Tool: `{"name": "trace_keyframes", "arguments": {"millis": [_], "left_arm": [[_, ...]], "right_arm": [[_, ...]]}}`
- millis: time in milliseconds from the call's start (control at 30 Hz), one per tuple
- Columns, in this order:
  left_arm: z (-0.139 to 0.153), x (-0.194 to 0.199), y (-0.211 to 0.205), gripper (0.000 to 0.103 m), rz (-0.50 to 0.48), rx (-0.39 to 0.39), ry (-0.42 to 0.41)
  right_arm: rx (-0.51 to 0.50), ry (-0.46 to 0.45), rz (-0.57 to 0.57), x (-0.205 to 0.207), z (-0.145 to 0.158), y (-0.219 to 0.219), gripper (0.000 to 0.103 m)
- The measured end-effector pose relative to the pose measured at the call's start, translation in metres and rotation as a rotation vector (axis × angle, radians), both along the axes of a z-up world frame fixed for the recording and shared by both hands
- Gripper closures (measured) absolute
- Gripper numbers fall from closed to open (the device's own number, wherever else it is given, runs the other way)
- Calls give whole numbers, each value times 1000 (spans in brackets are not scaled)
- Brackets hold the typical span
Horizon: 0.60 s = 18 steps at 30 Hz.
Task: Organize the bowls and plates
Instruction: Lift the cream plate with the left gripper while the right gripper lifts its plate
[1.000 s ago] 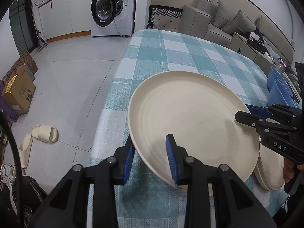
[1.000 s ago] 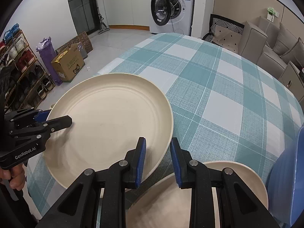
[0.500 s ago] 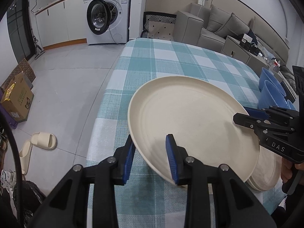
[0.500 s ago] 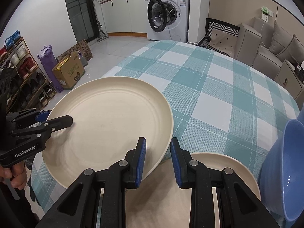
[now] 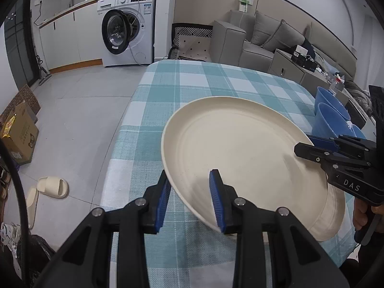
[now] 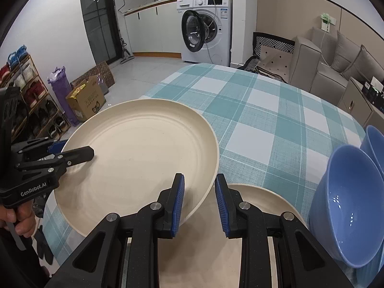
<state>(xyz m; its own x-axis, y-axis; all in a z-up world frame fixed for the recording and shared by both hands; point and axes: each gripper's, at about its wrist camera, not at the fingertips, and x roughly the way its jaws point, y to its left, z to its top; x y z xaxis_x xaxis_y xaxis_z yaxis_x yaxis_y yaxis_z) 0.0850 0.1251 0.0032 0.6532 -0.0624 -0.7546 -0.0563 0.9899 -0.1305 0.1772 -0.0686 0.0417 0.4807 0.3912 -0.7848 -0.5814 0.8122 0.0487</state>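
A large cream plate (image 5: 240, 148) (image 6: 144, 153) hangs tilted above the checked table, held at two opposite rims. My left gripper (image 5: 190, 199) is shut on its near-left rim and shows in the right wrist view as a black jaw (image 6: 72, 151) over the plate's left edge. On the opposite rim my right gripper (image 6: 199, 204) is shut; it reaches in from the right (image 5: 312, 148) in the left wrist view. Below lies a second cream plate (image 6: 252, 204) (image 5: 333, 211) on the table. Blue bowls (image 6: 345, 204) (image 5: 333, 120) stand to the right of it.
The teal-and-white checked tablecloth (image 5: 216, 84) (image 6: 276, 120) stretches away ahead. Off the table's left edge are a tiled floor with slippers (image 5: 52, 187), a cardboard box (image 6: 86, 100) and a shoe rack (image 6: 26, 91). A washing machine (image 5: 127, 26) and a grey sofa (image 5: 264, 36) stand beyond.
Both grippers have risen with the plate held between them, and it hangs higher over the table. The blue bowls have come into the right wrist view.
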Motion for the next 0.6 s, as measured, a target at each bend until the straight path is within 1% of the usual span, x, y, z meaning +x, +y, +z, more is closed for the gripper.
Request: {"name": "trace_keyframes", "arguments": {"millis": [600], "left_arm": [[12,-8,-32,72,-61,23,-31]], "right_arm": [[33,-44,-36,-24,14,-43,76]]}}
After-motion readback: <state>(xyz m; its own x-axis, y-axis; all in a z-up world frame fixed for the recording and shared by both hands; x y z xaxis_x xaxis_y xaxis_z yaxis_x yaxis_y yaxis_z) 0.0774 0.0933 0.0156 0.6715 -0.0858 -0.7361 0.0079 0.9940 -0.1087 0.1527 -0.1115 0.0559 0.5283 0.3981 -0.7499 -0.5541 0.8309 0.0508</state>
